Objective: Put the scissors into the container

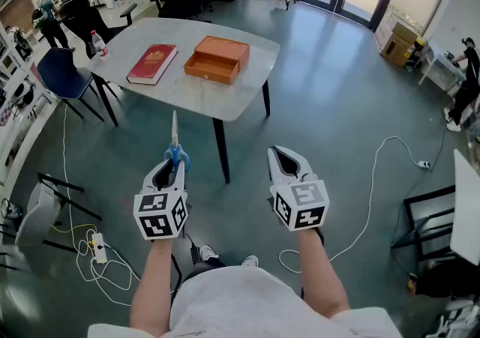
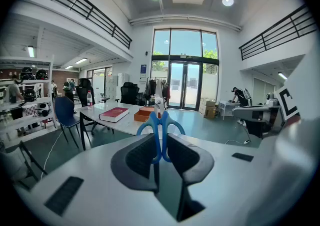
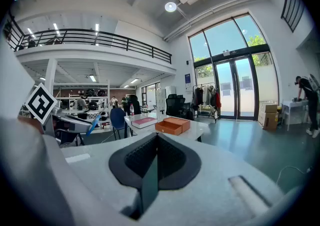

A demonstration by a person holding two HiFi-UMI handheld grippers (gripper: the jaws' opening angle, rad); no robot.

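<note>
Scissors (image 1: 175, 151), blue-handled, are clamped by the handles between the left gripper's (image 1: 171, 170) jaws, blades pointing away from the person, held over the floor well short of the table (image 1: 225, 104). The right gripper (image 1: 285, 160) is pressed together on nothing. On the table sits the orange container (image 1: 217, 59) (its inside cannot be made out), just beside a red book (image 1: 152, 64).

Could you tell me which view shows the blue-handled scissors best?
The left gripper view: the blue-handled metal scissors sit large, pinched by the left gripper. The head view shows them small but whole; the right gripper view, a blue sliver.
</note>
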